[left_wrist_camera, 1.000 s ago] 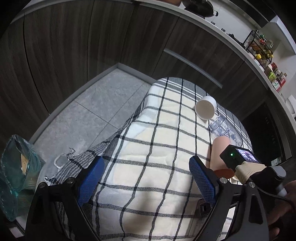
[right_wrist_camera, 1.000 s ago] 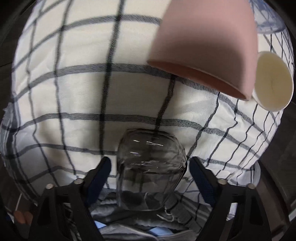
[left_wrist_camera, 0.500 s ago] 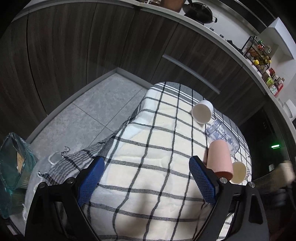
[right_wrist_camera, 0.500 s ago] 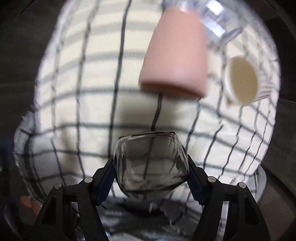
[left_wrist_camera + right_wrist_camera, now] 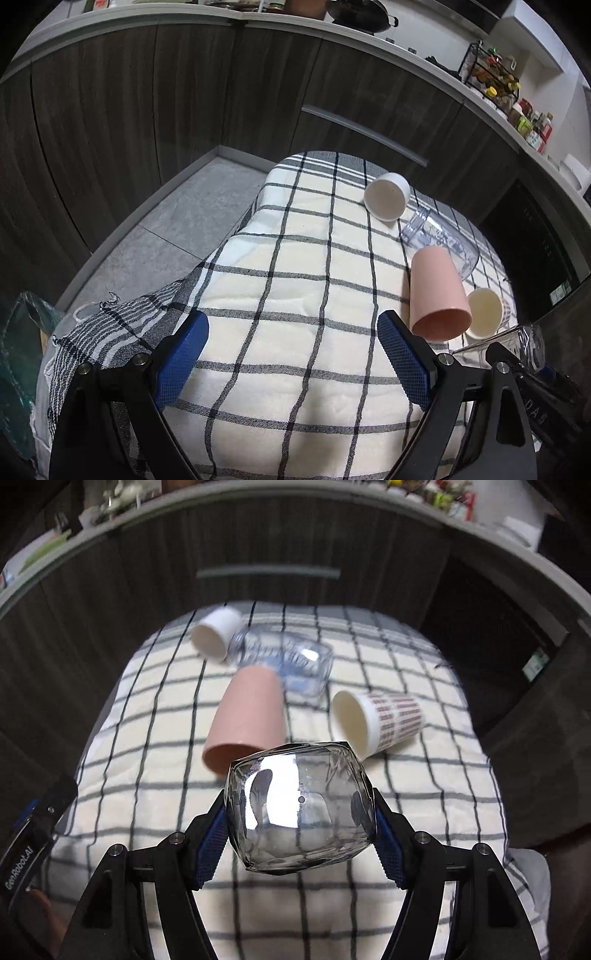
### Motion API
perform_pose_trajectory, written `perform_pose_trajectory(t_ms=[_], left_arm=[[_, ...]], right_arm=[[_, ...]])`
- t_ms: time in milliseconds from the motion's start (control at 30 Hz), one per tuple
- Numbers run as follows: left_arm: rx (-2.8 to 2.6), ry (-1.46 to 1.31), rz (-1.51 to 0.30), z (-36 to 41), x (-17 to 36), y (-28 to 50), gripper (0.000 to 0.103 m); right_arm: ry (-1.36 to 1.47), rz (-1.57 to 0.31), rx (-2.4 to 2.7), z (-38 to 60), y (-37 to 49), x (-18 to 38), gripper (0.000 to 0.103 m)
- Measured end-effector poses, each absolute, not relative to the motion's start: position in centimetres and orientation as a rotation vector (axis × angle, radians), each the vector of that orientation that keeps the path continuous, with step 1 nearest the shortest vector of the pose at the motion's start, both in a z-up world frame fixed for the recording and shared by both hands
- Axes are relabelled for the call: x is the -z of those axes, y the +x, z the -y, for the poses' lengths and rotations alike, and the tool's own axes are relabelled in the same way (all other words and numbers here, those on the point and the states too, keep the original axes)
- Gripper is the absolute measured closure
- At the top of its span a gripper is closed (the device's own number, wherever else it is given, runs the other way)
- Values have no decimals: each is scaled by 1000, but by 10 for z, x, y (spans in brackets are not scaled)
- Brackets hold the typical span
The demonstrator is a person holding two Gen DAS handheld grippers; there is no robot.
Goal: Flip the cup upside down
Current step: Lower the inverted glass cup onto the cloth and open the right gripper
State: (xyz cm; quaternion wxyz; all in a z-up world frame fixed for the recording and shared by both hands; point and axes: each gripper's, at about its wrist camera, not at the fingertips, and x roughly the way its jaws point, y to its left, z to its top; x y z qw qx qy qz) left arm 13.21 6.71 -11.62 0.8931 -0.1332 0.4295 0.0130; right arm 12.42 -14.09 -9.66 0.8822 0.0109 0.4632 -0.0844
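My right gripper (image 5: 301,823) is shut on a clear glass cup (image 5: 299,806), held above the checked cloth (image 5: 147,775) with its base toward the camera. That glass also shows at the right edge of the left wrist view (image 5: 517,345). My left gripper (image 5: 291,354) is open and empty above the cloth (image 5: 288,280). A pink cup (image 5: 247,720) lies on its side ahead of the glass, seen also in the left wrist view (image 5: 437,295).
A white cup (image 5: 216,637), a clear plastic jar (image 5: 288,661) and a patterned paper cup (image 5: 376,720) lie on their sides on the cloth. Dark wood cabinets (image 5: 184,92) stand behind. A grey tiled floor (image 5: 177,221) lies to the left.
My right gripper closed on the glass cup and lifted it off the cloth, tilting up so the cabinets came into view. The left gripper drew back slightly.
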Motion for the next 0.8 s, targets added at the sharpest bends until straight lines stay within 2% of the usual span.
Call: perform_pose_trajectory(t_ms=[200, 467, 600, 800], left_arm=[[-36, -247, -893, -62, 122, 133, 9], [-17, -248, -911, -59, 128, 138, 9], [-16, -248, -911, -59, 128, 137, 9], [-3, -257, -874, -59, 117, 126, 9]], right_arm=[[52, -1024, 179, 141, 129, 125, 33], [57, -1045, 163, 145, 132, 129, 32], [83, -1043, 149, 149, 132, 124, 19], [115, -999, 135, 152, 117, 103, 19]])
